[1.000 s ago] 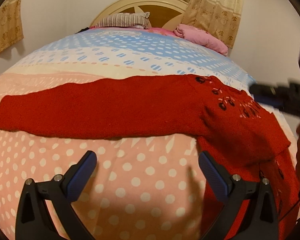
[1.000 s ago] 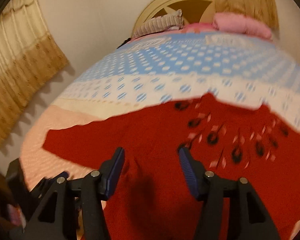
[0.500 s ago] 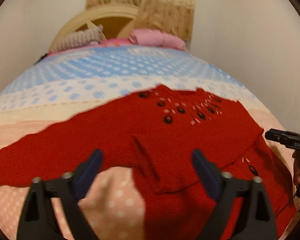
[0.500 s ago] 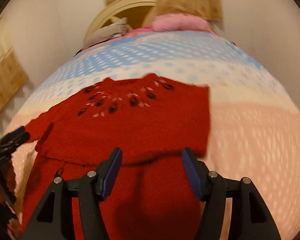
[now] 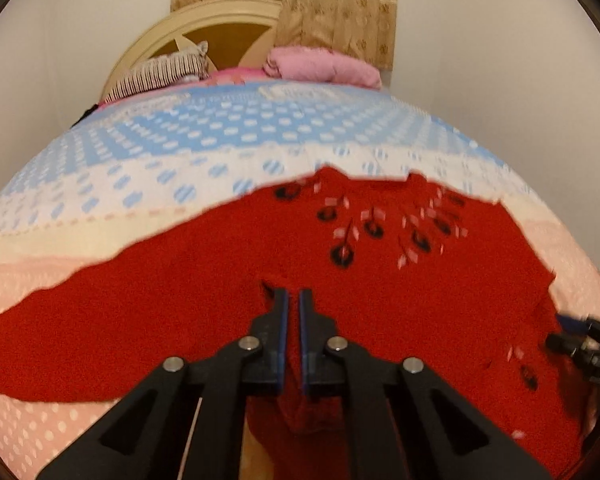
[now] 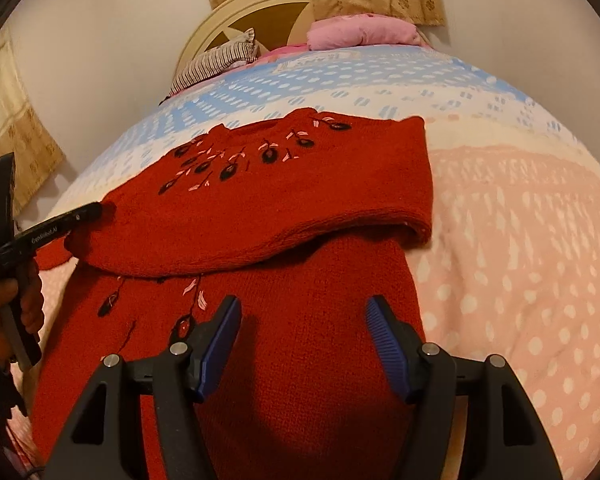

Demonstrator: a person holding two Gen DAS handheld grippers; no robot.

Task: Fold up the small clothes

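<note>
The light is warm and rather dim. The left wrist view is blurred, and both views bend strongly at the dark edges.

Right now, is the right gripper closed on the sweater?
No, the right gripper hovers with its jaws wide apart above the red sweater, gripping nothing.

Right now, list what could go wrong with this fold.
1. The left gripper looks shut on the red knitted sweater near its armpit; a pull there could drag the sleeve already folded across the chest out of place.
2. The right gripper hangs open over the lower body, holding nothing, so the hem could slide on the polka-dot bedspread.
</note>
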